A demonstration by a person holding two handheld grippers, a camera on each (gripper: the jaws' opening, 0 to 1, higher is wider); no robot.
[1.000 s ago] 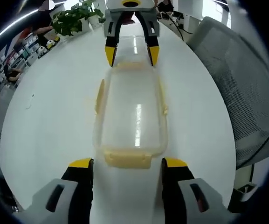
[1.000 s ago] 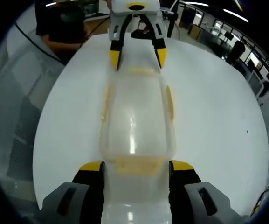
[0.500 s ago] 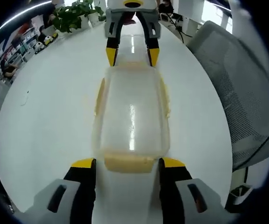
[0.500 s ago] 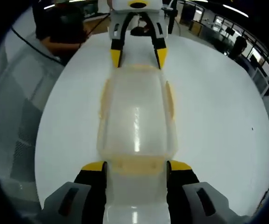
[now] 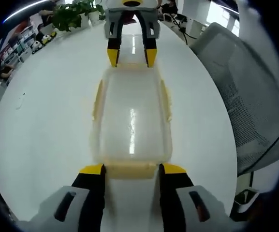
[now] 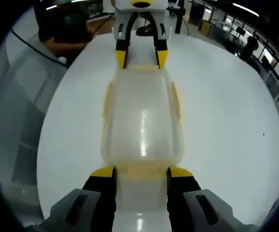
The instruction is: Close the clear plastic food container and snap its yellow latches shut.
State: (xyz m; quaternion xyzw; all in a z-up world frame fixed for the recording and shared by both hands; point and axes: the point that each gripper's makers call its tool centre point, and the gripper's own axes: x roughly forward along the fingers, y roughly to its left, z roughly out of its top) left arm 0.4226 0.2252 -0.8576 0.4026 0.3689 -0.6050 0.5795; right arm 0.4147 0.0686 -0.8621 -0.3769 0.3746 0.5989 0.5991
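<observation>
A clear plastic food container [image 5: 131, 116] is seen lying lengthwise on a white worktop [image 5: 47, 121], its lid in place, with a strip of ceiling light reflected along the lid's top. Whether anything is inside cannot be told through the glare. Yellow latches are seen on all four sides: one long-side latch [image 5: 97, 100] along each flank and one short latch at each end.

In the left gripper view, the left tongs [image 5: 132, 168] are set open at the container's near end, their yellow-tipped jaws standing on either side of the near end latch [image 5: 129, 169], just beside it; contact cannot be made out. At the far end, the right tongs [image 5: 131, 57] are seen facing back, likewise open, their tips at the container's far rim.

In the right gripper view the arrangement is mirrored: the right tongs [image 6: 141, 172] are spread around the end latch [image 6: 140, 170] nearest them, and the left tongs [image 6: 142, 59] are seen at the opposite end.

A grey mesh office chair [image 5: 248, 101] is drawn up at one edge of the worktop. Potted green plants [image 5: 69, 15] are stood near the worktop's far edge in the left gripper view, and a person in dark clothing [image 6: 64, 26] is seated beyond the far edge in the right gripper view.
</observation>
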